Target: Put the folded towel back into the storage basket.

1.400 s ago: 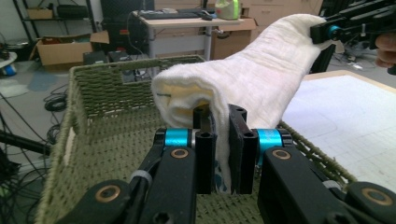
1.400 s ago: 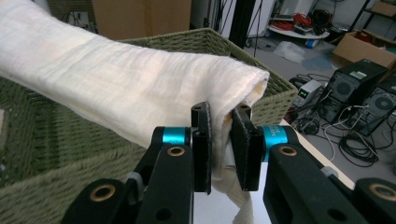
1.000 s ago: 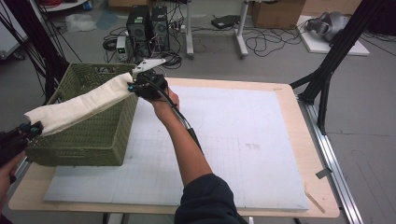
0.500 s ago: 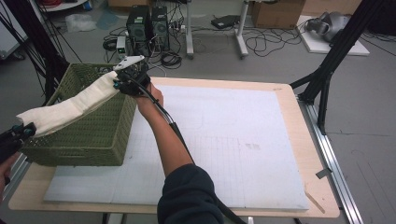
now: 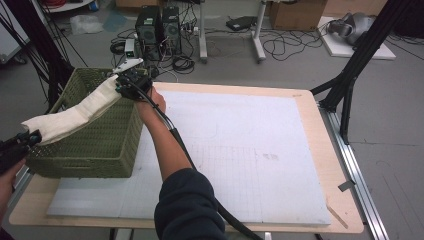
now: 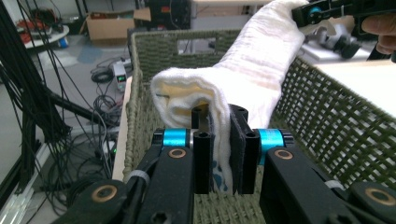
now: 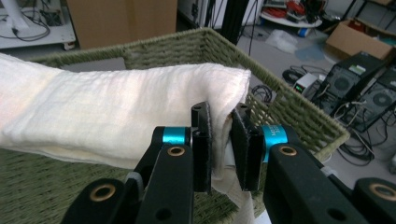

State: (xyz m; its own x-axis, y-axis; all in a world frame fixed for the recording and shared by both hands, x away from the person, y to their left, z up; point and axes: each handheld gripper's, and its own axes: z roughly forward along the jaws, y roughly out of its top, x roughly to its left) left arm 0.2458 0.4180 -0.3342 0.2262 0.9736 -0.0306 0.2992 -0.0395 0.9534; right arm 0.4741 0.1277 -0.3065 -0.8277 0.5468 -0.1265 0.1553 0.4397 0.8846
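Observation:
A folded cream-white towel point(image 5: 80, 112) hangs stretched over the green woven basket point(image 5: 107, 145) at the table's left. My left gripper point(image 5: 31, 137) is shut on the towel's near end, off the basket's front left corner. In the left gripper view the towel point(image 6: 252, 70) is pinched between the jaws of the left gripper point(image 6: 220, 151). My right gripper point(image 5: 125, 82) is shut on the far end, above the basket's back right corner. The right gripper view shows the towel point(image 7: 116, 112) clamped in the right gripper point(image 7: 220, 144) over the basket rim point(image 7: 289, 105).
The basket stands on a white foam mat point(image 5: 235, 150) that covers the wooden table point(image 5: 327, 150). Computer towers point(image 5: 157, 25), cables and cardboard boxes lie on the floor beyond. A black stand point(image 5: 350, 75) rises at the table's right.
My right gripper has carried its end of the towel leftward, from over the mat to above the basket's back right corner. The left gripper has stayed put.

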